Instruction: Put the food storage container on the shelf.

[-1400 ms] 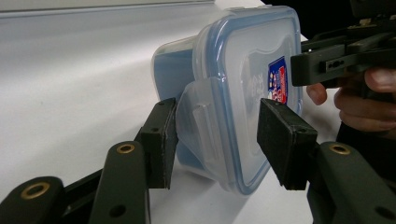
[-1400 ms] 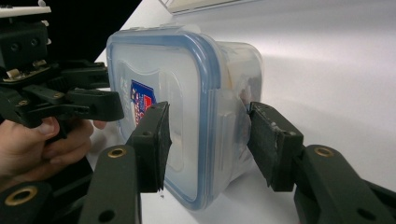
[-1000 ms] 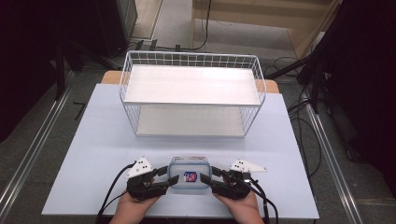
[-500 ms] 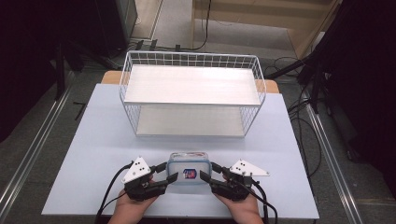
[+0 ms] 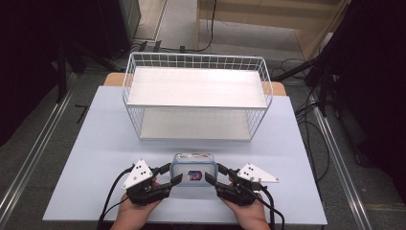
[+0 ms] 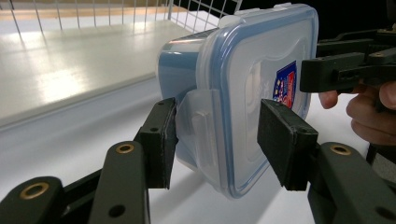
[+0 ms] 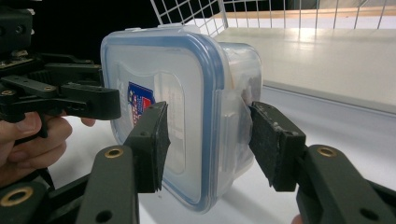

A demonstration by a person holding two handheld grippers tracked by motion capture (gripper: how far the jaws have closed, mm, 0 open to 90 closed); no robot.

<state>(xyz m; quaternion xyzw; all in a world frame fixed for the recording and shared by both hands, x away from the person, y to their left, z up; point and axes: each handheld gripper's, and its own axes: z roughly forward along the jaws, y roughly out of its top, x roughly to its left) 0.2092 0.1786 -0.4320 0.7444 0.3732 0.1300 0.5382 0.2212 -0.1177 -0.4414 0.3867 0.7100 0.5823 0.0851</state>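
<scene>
**Both grippers clamped on a lidded plastic box, near edge of the table**

Left gripper [image 5: 168,176]: jaws closed on the left end of the food container [image 5: 193,168], one pad against the side latch, the other over the lid. Right gripper [image 5: 216,175]: jaws closed on the opposite end in the same way.

Item: clear rectangular container with a blue-rimmed snap lid and a small red-and-blue sticker [image 6: 286,83] on the lid. It is tipped on edge, lid facing the person, at the middle of the table's near edge, well apart from the white wire shelf rack [image 5: 197,98] toward the far edge.

Step in hand, as judged: a two-handed hold, taken before carrying. The next move calls for equal pressure from both sides and a level lift toward the rack.
</scene>
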